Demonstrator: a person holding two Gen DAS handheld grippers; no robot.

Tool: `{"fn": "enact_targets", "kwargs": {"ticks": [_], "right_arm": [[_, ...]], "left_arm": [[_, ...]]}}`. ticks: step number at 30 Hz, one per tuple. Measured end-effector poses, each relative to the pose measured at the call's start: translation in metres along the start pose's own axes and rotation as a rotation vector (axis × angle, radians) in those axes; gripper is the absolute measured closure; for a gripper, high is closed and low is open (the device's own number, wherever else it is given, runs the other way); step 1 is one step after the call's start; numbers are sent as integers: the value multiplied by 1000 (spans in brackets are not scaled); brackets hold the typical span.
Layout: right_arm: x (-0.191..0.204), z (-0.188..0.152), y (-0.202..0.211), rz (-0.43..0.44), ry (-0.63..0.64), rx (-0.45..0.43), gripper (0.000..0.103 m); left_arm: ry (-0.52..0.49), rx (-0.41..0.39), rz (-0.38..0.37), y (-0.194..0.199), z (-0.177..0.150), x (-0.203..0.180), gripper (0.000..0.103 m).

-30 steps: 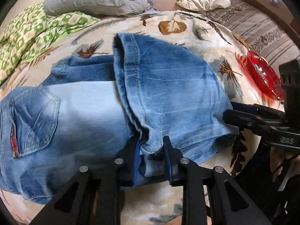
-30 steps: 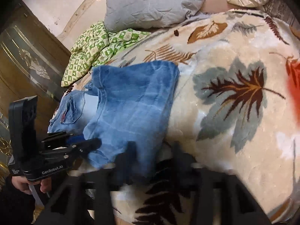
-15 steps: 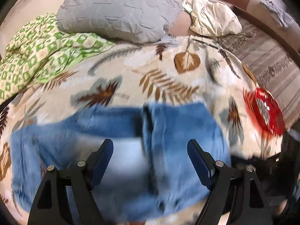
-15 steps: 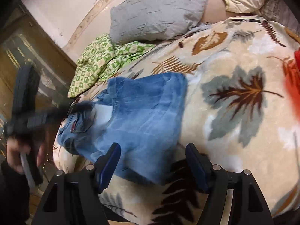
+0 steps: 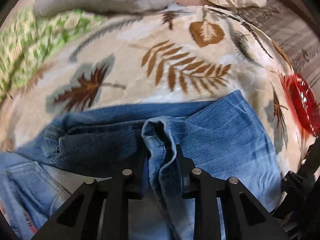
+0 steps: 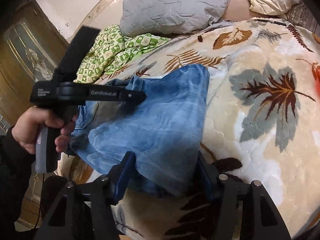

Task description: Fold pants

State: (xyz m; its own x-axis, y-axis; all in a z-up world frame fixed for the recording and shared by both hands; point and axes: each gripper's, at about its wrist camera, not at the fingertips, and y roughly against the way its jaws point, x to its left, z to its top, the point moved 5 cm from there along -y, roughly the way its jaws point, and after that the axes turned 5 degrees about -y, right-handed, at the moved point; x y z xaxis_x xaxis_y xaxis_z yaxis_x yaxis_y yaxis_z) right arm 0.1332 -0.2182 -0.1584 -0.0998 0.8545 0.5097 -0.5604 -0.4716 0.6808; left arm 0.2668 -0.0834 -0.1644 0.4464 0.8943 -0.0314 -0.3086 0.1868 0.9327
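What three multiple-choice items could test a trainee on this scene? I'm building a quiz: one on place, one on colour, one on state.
1. Where does the red dish lie?
A. on the grey pillow
B. at the blanket's right edge
C. on the jeans

2. What colour is the pillow?
A. grey
B. red
C. black

3. What is the left claw doing?
A. hanging open
B. gripping the dish
C. pinching a jeans fold

Answers: 1 B, it sits right of the jeans on the blanket; 2 A, plainly grey fabric; 3 C, denim is bunched between its fingers.
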Motion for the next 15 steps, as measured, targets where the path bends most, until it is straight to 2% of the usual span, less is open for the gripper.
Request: {"fn": "enact_targets", "kwargs": {"ticks": [2,3,4,5,6,7,8,10,11,15], "right_arm": [[0,0,-2,-4,5,1,40],[0,0,-3,-4,6,-1,40],[1,0,-3,-2,6,-4,40],[0,0,-2,5,1,-9,40],[0,0,0,12,-9,-12,40],[-2,0,3,22,-28,-13,40],[-3,0,5,32,-45,-17,40],[-8,0,11,56,-91,-27,40],[-12,1,14,67,-120,-39,40],[-18,4,19,86,-171,-57,40]], "left_arm": [[25,-2,-37,-2,-1,5,75],[0,-7,-29,-1,-1,2,75],[-33,-18,-14,2,-1,-1,70],[-66,-29,19,6,-1,-3,45],[-81,-24,95,14,-2,-2,29],[-73,-23,126,21,0,0,15],[-55,-40,134,31,0,2,15],[-32,-59,74,54,5,-5,14],[-35,-59,66,59,9,-9,14],[-115,-60,49,72,26,-48,11]]}}
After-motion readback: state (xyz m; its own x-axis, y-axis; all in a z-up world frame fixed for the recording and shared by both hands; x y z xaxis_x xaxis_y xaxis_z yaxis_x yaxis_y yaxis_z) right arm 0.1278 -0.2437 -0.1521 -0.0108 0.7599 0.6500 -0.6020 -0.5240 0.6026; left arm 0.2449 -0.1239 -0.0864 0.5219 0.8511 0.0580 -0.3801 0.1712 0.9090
